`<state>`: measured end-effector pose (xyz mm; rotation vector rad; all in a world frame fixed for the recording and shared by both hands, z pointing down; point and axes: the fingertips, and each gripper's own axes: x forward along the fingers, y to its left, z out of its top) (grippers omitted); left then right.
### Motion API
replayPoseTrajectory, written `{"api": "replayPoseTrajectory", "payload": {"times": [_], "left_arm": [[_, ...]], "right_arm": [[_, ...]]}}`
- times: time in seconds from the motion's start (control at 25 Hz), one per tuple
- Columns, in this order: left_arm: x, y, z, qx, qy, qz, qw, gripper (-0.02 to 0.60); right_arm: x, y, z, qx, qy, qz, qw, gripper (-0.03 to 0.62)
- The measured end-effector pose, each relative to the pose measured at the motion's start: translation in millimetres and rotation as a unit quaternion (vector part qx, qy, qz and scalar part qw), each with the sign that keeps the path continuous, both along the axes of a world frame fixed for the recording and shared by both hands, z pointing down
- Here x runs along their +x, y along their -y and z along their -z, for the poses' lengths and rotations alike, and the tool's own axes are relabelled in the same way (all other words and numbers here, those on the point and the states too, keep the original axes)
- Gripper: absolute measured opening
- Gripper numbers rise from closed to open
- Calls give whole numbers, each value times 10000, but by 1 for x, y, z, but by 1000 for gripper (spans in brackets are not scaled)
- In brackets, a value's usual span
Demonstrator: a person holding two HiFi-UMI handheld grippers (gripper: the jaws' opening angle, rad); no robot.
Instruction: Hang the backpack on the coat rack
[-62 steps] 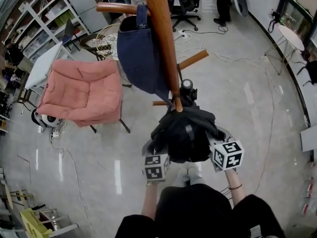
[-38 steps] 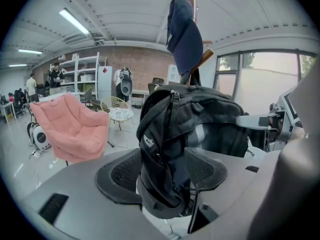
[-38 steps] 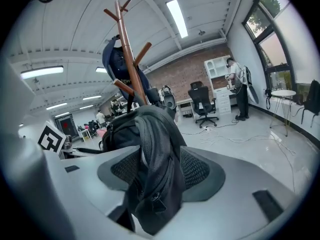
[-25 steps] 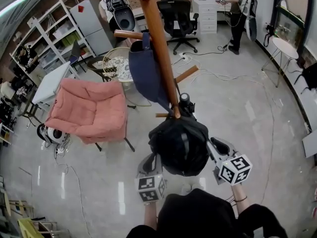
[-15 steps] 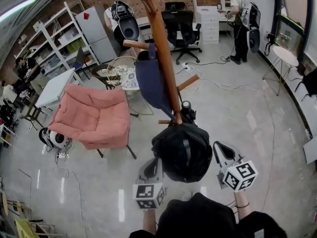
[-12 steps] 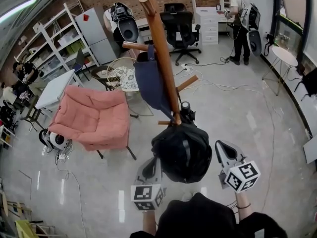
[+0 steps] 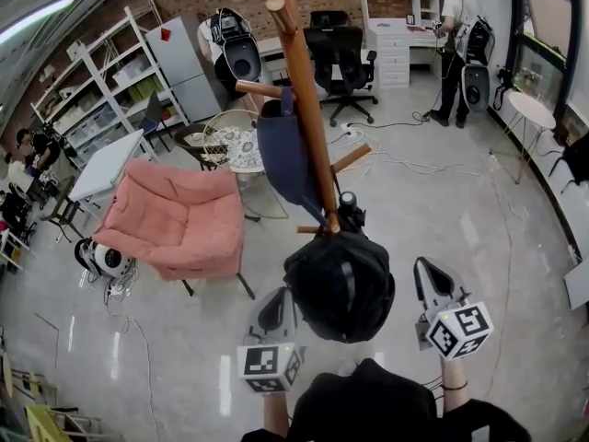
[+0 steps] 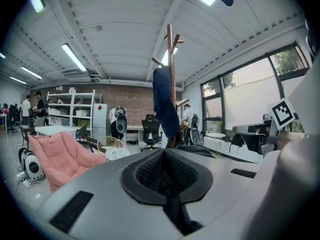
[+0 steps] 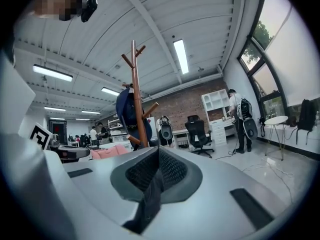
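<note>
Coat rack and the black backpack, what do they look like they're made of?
The coat rack looks like wood: reddish-brown, smooth with a slight sheen, and a peg tip shows a pale cut end. The backpack is seemingly black woven fabric, perhaps nylon, mostly matte; it sags in soft, rounded folds.

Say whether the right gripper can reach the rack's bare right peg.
Probably yes: nothing stands between the right gripper, shut on the backpack strap, and the bare peg; the navy bag hangs opposite.

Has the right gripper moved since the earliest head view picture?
Yes. Against the coat rack, the right gripper now sits farther right of and below the pole's lower end. Its marker cube looks larger, so it has probably risen toward the camera.
</note>
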<state>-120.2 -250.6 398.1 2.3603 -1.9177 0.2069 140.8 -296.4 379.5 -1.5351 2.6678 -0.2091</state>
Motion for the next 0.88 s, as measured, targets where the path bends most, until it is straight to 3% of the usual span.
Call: {"api": "replayPoseTrajectory", "payload": {"times": [0.88], "left_arm": [[-10, 6, 4, 88, -6, 83, 9999, 17]], "right_arm": [[15, 6, -7, 17, -53, -235, 9997, 12]]}}
